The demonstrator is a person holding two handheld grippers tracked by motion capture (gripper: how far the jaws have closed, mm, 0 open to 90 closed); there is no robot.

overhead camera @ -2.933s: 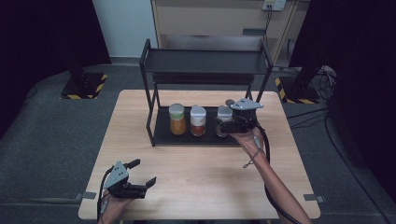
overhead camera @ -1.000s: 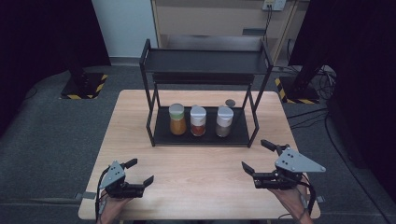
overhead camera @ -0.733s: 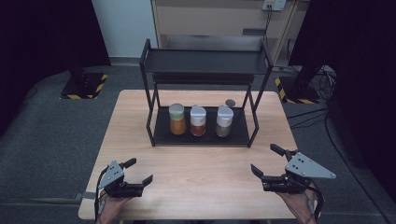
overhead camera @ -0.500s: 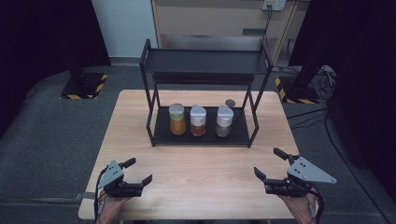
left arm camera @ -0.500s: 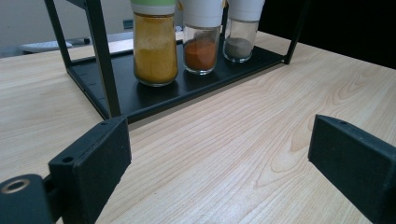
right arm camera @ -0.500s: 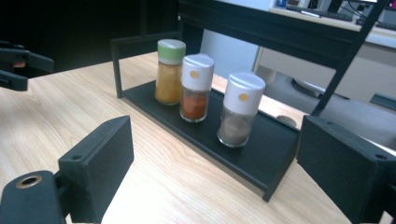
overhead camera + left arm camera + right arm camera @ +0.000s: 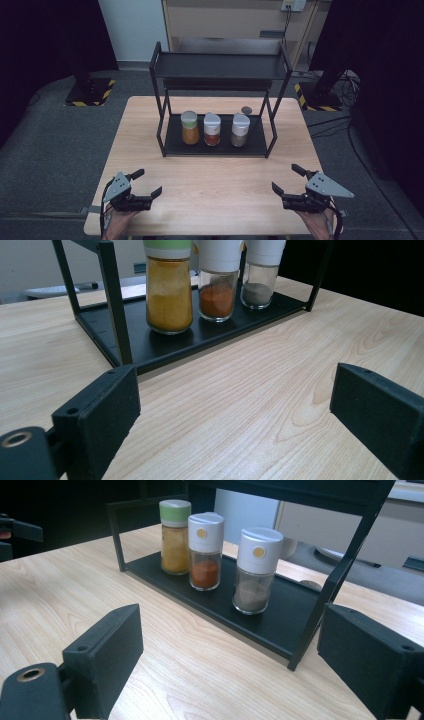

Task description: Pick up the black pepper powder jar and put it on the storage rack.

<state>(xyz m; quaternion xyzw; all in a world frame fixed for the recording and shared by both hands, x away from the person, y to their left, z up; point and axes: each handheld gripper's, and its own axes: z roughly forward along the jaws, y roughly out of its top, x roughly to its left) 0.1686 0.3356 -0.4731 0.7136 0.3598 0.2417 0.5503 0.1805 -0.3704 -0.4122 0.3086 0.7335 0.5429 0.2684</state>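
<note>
Tongs rest at the bottom of the high view, your left tongs [image 7: 148, 183] and right tongs [image 7: 288, 179] both spread wide and holding nothing above the bare table [image 7: 220, 175]. Farther up, at mid-frame, three spice jars stand in a row on the black rack's [image 7: 217, 142] lower shelf: yellow jar [image 7: 190, 128], red jar [image 7: 212, 129], grey jar [image 7: 240, 130]. Keep your jaws apart and level; any further reach should approach a jar squarely, clear of the rack's posts.
</note>
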